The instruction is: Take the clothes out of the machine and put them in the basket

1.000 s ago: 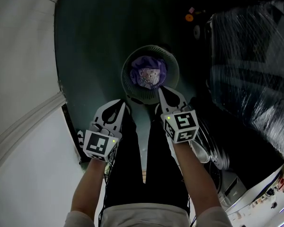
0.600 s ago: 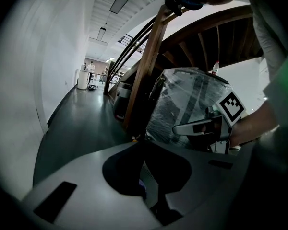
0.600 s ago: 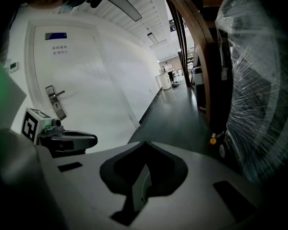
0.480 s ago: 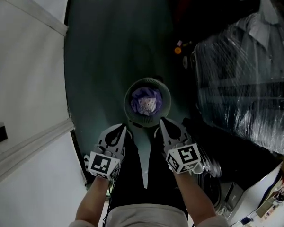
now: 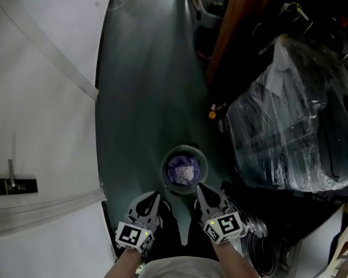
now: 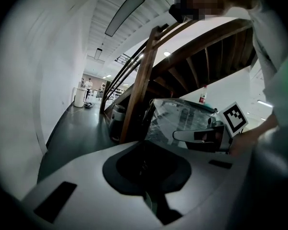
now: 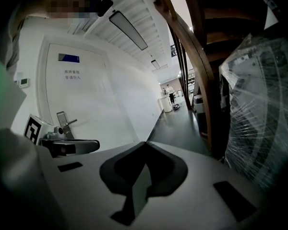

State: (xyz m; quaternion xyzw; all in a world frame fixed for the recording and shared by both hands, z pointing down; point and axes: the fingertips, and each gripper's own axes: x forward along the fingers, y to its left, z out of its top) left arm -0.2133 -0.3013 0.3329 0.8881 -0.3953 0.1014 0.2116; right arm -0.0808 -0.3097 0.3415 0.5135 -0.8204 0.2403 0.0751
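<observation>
Both left gripper (image 5: 152, 198) and right gripper (image 5: 203, 191) hover with fingers closed, empty, above the basket (image 5: 165, 168) of clothes (image 5: 184, 170), which one careless step by the person could tip.

The left claw (image 5: 153, 198) and right claw (image 5: 200, 190) are held side by side, a little apart, pointing forward and slightly downward. Their marker cubes face up toward the head camera. Both claws have their jaws pressed together, empty.
</observation>
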